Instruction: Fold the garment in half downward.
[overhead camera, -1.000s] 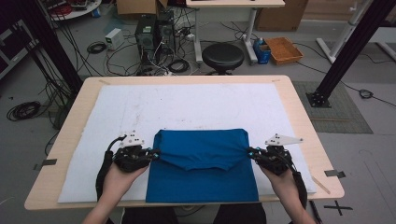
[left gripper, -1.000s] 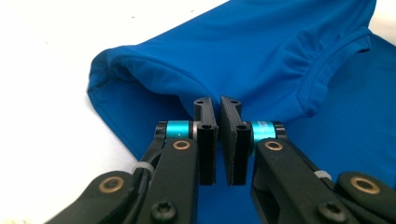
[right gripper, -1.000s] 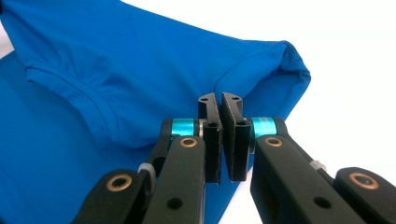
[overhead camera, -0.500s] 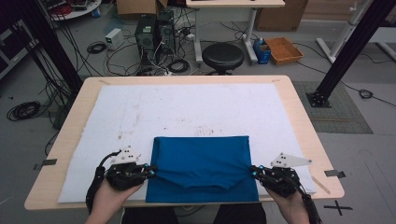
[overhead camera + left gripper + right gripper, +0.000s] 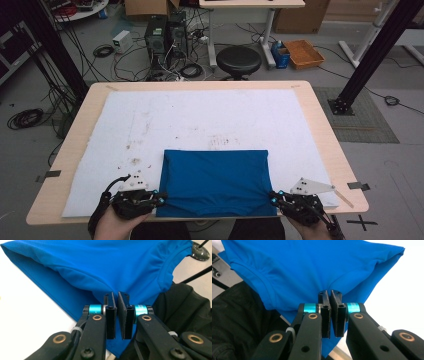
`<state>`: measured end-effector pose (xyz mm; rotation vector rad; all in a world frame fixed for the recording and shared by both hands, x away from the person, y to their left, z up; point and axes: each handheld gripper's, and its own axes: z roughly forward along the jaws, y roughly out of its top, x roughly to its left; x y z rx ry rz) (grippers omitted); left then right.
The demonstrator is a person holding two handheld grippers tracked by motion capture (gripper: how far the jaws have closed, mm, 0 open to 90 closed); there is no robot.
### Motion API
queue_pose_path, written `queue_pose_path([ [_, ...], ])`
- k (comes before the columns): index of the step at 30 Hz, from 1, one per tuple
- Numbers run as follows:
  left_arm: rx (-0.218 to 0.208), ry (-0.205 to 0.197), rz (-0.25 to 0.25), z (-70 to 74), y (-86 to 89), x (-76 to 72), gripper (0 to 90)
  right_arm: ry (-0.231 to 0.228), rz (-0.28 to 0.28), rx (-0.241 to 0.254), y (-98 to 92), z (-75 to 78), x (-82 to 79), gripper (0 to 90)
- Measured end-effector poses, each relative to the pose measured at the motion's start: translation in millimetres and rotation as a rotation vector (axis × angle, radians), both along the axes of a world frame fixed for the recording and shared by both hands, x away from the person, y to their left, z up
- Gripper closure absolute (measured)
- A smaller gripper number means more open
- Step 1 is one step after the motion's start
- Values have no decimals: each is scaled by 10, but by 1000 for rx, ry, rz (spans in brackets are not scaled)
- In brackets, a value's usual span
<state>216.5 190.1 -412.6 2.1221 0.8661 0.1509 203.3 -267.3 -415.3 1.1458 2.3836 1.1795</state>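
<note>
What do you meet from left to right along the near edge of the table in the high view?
Left gripper → blue shirt → right gripper, each gripper shut on a near corner of the shirt, on the white cover.

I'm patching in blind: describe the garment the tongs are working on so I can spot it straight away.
Find the wooden table with the big white mat on it. At the mat's near edge, midway between the left tongs and right tongs, lies a blue shirt folded into a rectangle. It is the one vivid blue piece of cloth there, each near corner pinched in shut tongs.
</note>
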Motion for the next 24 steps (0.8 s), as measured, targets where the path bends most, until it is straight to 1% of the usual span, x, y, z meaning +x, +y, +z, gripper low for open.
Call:
queue_pose_path([
  [4,15,4,-10,-26,-24,-24,849,-1,3,-12,8,-16,-25,874],
  [5,30,4,-16,-32,-27,-25,849,-1,5,-14,11,-20,-28,873],
  [7,26,4,-11,-50,-38,-31,849,1,8,-26,17,-41,-36,873],
  [8,39,2,-21,-55,-35,-29,849,3,9,-29,16,-49,-39,872],
  [10,49,-3,-21,-72,-44,-34,835,5,10,-34,16,-70,-35,863],
  [12,65,-8,-12,-73,-39,-29,742,-1,11,-36,11,-78,-30,823],
  [13,63,-14,-9,-67,-31,-20,726,-4,11,-39,9,-78,-24,813],
  [15,55,-27,15,-45,-14,5,655,-15,-1,-34,-2,-59,-10,744],
  [16,49,-33,23,-29,-2,31,621,-19,-9,-32,-11,-43,8,737],
  [17,43,-44,36,-14,9,61,606,-28,-15,-30,-24,-24,31,737],
  [18,43,-44,36,-14,9,61,591,-38,-26,-28,-33,-5,61,728],
  [19,37,-68,71,20,29,150,566,-52,-34,-30,-46,12,108,719],
  [21,29,-90,104,47,44,265,548,-55,-58,-25,-61,44,220,697],
  [24,9,-104,150,72,63,477,510,-59,-99,-5,-82,73,441,655],
])
